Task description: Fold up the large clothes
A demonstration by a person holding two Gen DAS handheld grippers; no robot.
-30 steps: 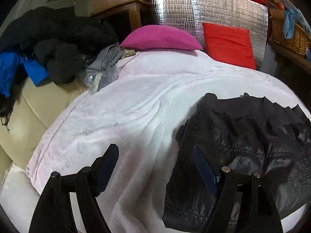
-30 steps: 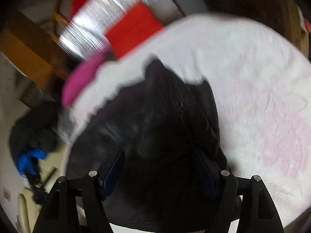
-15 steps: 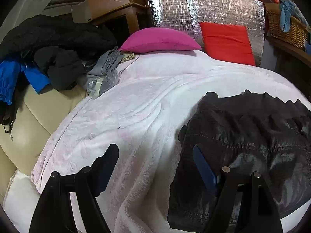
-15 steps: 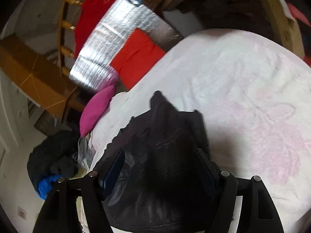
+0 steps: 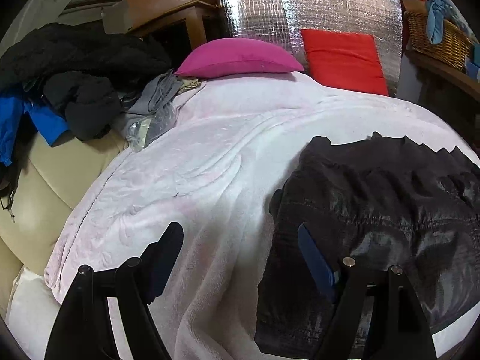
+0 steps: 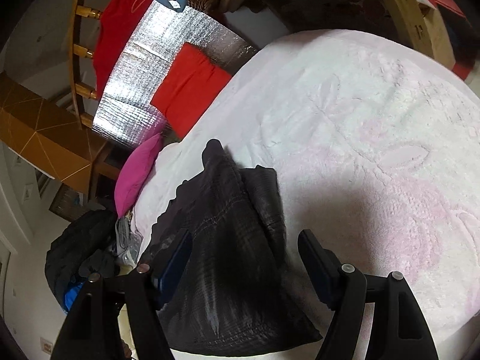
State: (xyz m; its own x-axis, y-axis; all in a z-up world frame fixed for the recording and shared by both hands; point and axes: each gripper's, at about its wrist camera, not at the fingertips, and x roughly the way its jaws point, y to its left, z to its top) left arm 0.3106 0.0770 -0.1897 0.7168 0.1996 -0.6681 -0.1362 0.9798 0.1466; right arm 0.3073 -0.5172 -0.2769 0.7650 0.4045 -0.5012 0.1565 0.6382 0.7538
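A dark, shiny black garment (image 5: 375, 225) lies folded on the pale pink blanket (image 5: 195, 165) of the bed, at the right of the left wrist view. It also shows in the right wrist view (image 6: 231, 255), low centre-left. My left gripper (image 5: 240, 249) is open and empty above the blanket, just left of the garment's edge. My right gripper (image 6: 244, 255) is open and empty, hovering over the garment's near end.
A magenta pillow (image 5: 240, 58) and a red cushion (image 5: 345, 60) lean on a silver foil panel (image 5: 315, 12) at the bed's head. A heap of dark and blue clothes (image 5: 69, 78) sits at the left. A wicker basket (image 5: 438, 42) stands at the right.
The right wrist view has swung and pulled back from the garment, from blurred to sharp. The left gripper has drifted slightly; both stay open.
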